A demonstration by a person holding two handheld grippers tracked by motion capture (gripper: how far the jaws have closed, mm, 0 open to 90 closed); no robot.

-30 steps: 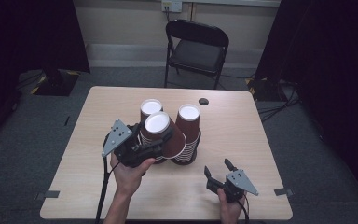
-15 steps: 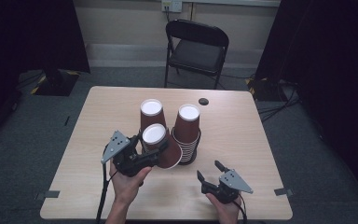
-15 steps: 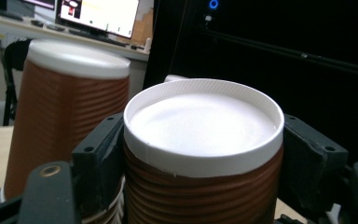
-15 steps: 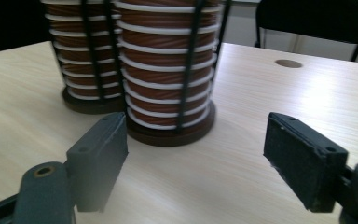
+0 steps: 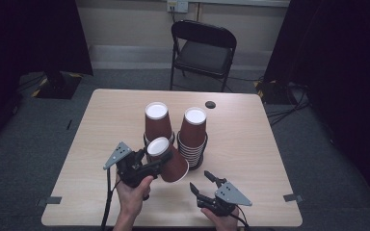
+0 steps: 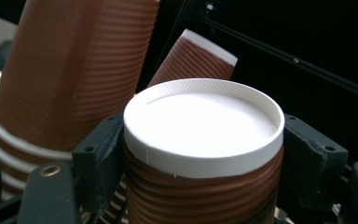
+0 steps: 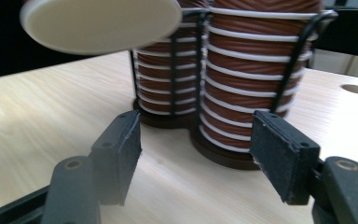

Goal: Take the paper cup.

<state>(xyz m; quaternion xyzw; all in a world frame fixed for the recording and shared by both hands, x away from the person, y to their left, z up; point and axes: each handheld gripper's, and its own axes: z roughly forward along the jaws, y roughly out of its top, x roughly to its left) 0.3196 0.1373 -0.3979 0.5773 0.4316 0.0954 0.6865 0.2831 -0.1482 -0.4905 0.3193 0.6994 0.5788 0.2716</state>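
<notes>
A brown ribbed paper cup (image 5: 172,165) with a white base is tilted in my left gripper (image 5: 161,156), which is shut on its wall just below the base. In the left gripper view both pads press the cup (image 6: 200,186). Behind it stand two upside-down cup stacks (image 5: 157,122) (image 5: 193,134) in a black wire holder (image 7: 303,46). My right gripper (image 5: 200,180) hovers low near the table's front edge, aimed at the stacks (image 7: 256,70). Its jaws have just been closing but stand apart with nothing between them (image 7: 196,149). The held cup's pale round end (image 7: 100,23) hangs above it.
The wooden table (image 5: 101,125) has a small dark round hole (image 5: 210,104) near its far edge. A black folding chair (image 5: 204,48) stands behind the table. Dark curtains flank the room on both sides.
My left hand has brought the cup down and toward the person, tilting it away from the stacks. My right gripper has shifted left along the front edge and its jaws have narrowed.
</notes>
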